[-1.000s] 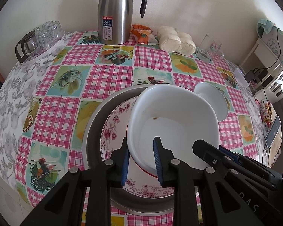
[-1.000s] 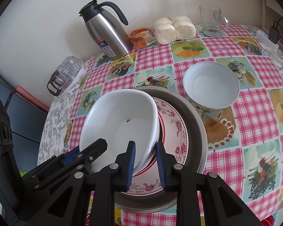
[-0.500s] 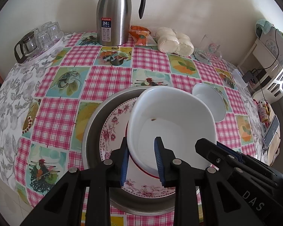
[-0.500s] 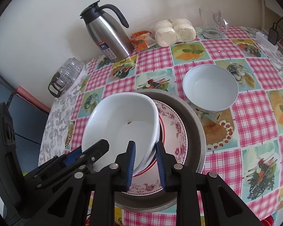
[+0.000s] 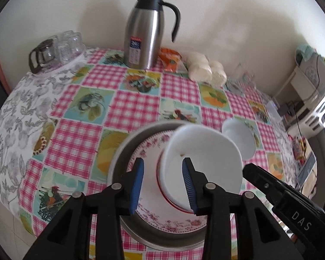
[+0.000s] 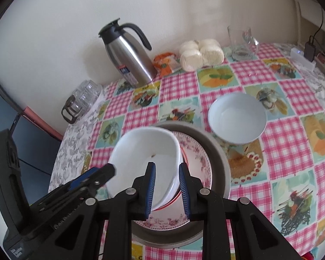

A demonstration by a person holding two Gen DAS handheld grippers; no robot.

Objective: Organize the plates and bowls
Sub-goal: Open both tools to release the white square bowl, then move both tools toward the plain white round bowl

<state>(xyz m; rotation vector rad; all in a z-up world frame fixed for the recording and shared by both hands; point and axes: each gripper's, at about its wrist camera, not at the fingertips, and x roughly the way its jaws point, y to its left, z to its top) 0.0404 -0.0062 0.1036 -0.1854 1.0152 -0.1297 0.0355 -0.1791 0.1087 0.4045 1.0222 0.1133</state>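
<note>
A white rounded-square bowl (image 5: pixel 205 162) (image 6: pixel 145 156) sits tilted over a red-rimmed dish and a floral plate (image 5: pixel 149 147) (image 6: pixel 197 158) inside a metal basin (image 5: pixel 123 151) (image 6: pixel 221 158). My left gripper (image 5: pixel 163 182) straddles the bowl's left rim. Its jaws are opening and neither pad touches the wall. My right gripper (image 6: pixel 167 191) is shut on the bowl's right rim, one finger inside, one outside. A smaller round white bowl (image 5: pixel 240 138) (image 6: pixel 237 119) stands on the tablecloth just right of the basin.
At the back by the wall stand a steel thermos jug (image 5: pixel 144 34) (image 6: pixel 127 58), a glass teapot with cups (image 5: pixel 54 47), an orange packet (image 5: pixel 171 60), a bag of white buns (image 5: pixel 205 69) and a glass mug (image 6: pixel 241 43). A shelf with cables (image 5: pixel 309 91) lies beyond the table's right edge.
The left jaws have spread apart and come off the bowl's rim. Both cameras have drawn back and up from the table. The right grip on the rim is unchanged.
</note>
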